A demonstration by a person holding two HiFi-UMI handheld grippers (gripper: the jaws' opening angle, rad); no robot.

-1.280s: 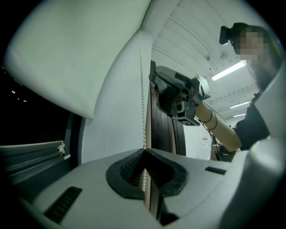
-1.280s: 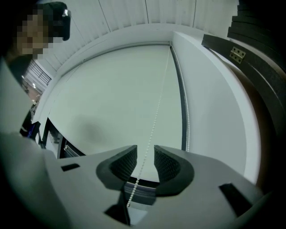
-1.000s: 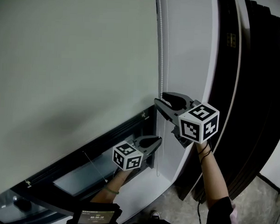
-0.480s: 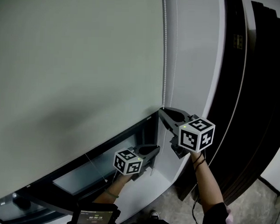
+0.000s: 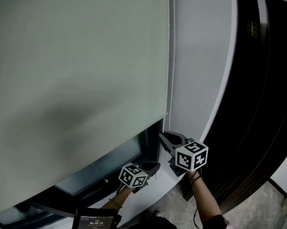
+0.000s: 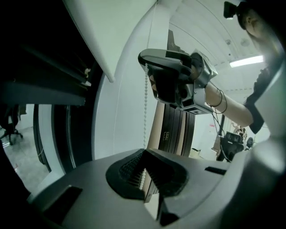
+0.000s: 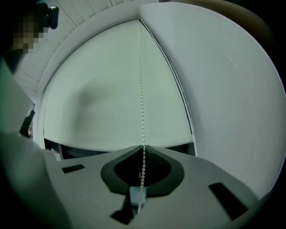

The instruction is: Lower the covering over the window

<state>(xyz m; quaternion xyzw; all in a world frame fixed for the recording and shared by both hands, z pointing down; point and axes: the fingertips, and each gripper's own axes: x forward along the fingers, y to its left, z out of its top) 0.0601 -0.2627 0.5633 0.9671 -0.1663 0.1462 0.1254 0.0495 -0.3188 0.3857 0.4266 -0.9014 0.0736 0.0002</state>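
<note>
**Blind nearly down, one dark strip of glass to go**

Nearest to me, low in the head view, the left gripper (image 5: 156, 165) sits down by the sill. Its own view shows the jaws pressed together with the bead chain (image 6: 145, 96) dropping into them, so it has the chain pinched.

Just above and to the right, the right gripper (image 5: 160, 134) is on the chain too. Its jaws have just been closing, and in the right gripper view the beads run straight between the pads, nipped at the tips. So both hands are on the cord at lower centre, one under the other. I can't tell whether they hold the same strand.

Behind them the blind (image 5: 78, 86) fills the upper left and middle of the head view, a flat pale sheet. Its bottom edge passes just above the right gripper and slopes off toward the lower left. Under that edge a dark band of window (image 5: 111, 162) is uncovered, lower left of centre. Further right is the white wall (image 5: 197, 66), then the dark panels (image 5: 263, 116) along the right edge.

My read is that most of the job is done and only that last band down to the sill is left. With both grippers this low, I reckon a fresh grip higher on the chain comes before any further pull.
</note>
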